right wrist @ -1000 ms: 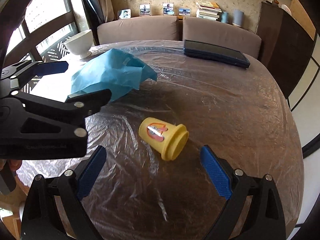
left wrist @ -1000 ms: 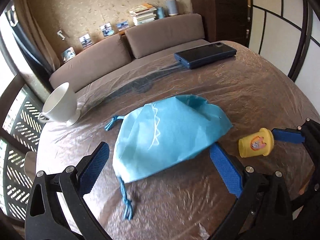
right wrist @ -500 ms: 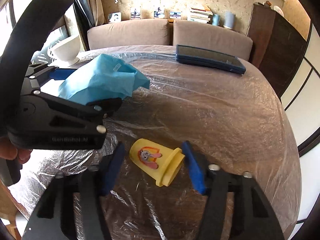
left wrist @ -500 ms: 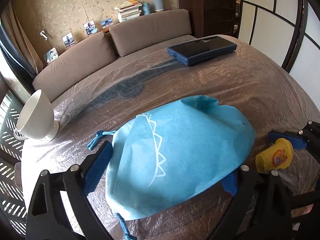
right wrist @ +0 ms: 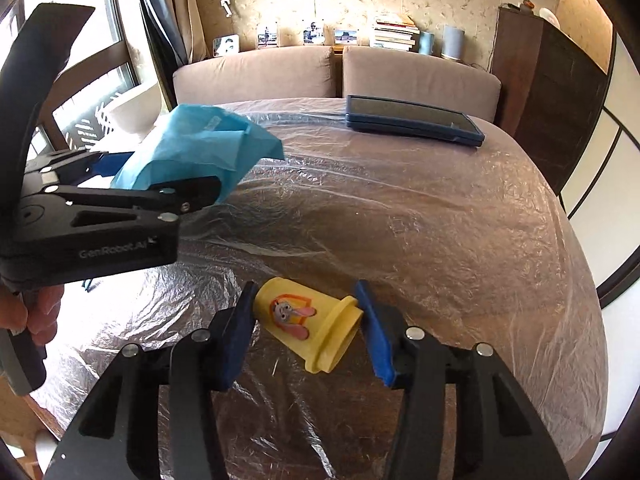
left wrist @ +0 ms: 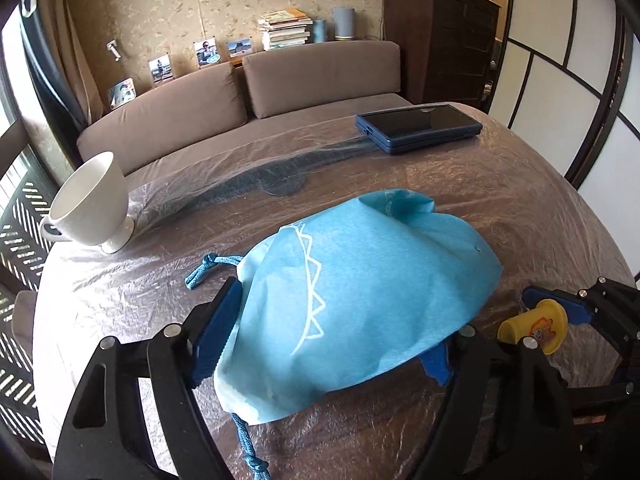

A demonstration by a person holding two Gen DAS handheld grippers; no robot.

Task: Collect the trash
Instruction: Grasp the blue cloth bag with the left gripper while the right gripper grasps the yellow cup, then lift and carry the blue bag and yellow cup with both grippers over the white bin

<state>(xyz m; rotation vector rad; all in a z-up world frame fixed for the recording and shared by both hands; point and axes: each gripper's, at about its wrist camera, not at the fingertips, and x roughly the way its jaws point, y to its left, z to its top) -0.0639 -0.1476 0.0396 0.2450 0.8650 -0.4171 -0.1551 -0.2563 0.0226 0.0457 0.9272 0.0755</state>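
A light blue drawstring bag (left wrist: pixel 360 292) lies on the plastic-covered round table (left wrist: pixel 500 184). My left gripper (left wrist: pixel 328 344) has closed on the bag's near end, its blue pads pressing both sides. The bag also shows in the right wrist view (right wrist: pixel 192 152), lifted a little in the left gripper (right wrist: pixel 120 196). A small yellow cup (right wrist: pixel 308 326) with a cartoon rabbit lies on its side. My right gripper (right wrist: pixel 308 328) is shut on it, one pad on its base, one on its rim. The cup also shows in the left wrist view (left wrist: pixel 534 326).
A white footed cup (left wrist: pixel 90 204) stands at the table's left edge. A dark blue flat case (left wrist: pixel 420 126) lies at the far side. A brown sofa (left wrist: pixel 240 96) runs behind the table, with a dark cabinet (left wrist: pixel 440 36) to its right.
Both grippers moved forward and closed: the left around the blue bag's near end, the right around the yellow cup. The bag now looks slightly raised.
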